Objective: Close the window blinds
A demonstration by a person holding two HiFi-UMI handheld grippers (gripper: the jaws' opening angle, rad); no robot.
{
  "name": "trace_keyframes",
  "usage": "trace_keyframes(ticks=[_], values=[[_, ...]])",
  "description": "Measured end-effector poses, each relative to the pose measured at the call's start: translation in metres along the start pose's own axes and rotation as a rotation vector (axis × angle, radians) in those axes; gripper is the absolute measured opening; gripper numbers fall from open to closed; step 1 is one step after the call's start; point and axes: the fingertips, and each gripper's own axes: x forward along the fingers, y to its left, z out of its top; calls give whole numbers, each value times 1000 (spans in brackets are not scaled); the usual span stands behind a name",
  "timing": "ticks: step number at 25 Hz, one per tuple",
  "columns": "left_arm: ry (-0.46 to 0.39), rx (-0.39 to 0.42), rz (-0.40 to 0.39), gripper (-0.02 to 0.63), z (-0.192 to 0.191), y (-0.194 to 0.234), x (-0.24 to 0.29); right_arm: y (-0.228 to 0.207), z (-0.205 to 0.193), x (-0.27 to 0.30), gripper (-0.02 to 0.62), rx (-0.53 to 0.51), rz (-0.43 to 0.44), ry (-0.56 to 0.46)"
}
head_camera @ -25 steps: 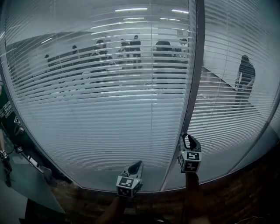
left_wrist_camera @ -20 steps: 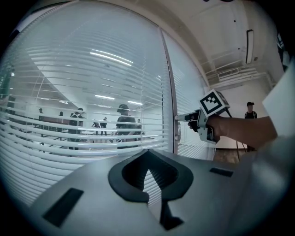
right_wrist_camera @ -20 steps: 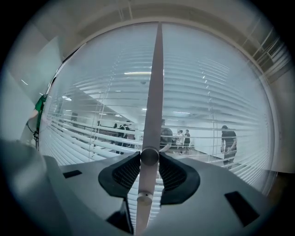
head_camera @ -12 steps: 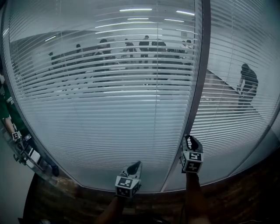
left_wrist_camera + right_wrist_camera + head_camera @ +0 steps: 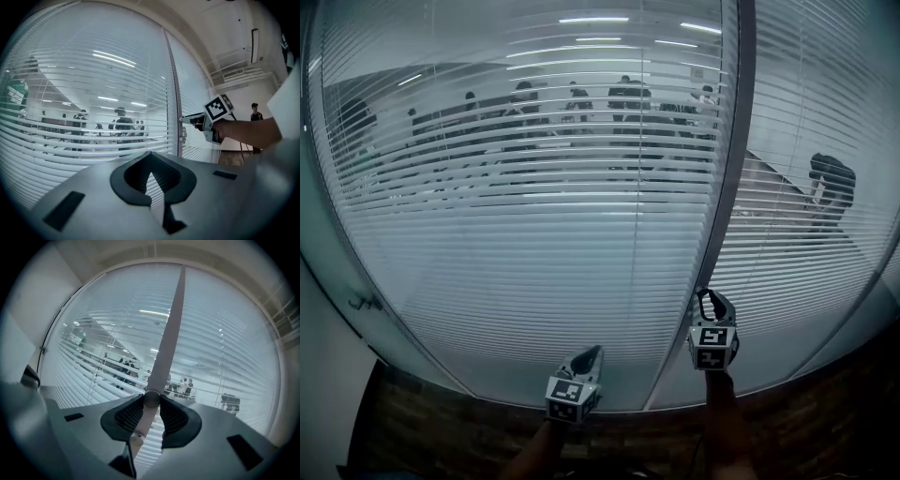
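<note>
Both sit low, nr the bottom edge of the window blinds [image 5: 534,234]: left hand-held gripper [image 5: 592,352] and right hand-held gripper [image 5: 712,298]. We note the right one is just beside the dark frame post [image 5: 737,141]. Its jaws have just been closing and now clamp the tilt wand [image 5: 168,329], w/ a pad touching it on each side. The wand runs up betw. them and pokes out a bit below. The left one is further left and lower, jaws together, nothing betw. them. The wand hangs at the blinds' right edge, by the post. Slats are tilted part open, and people [image 5: 581,98] show through the upper rows.
</note>
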Motion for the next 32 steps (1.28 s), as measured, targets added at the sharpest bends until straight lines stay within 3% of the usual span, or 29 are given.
trace_keyframes(ticks=[9, 23, 27, 32], values=[[1, -12, 23, -5, -2, 7, -8, 8, 4, -3, 110, -457, 30, 28], [12, -8, 14, -5, -10, 3, -11, 15, -3, -1, 112, -1204, 1, 74], [11, -9, 20, -5, -9, 4, -14, 15, -4, -1, 112, -1286, -6, 71], [10, -14, 24, -5, -9, 4, -19, 17, -8, -4, 115, -1219, -22, 58]])
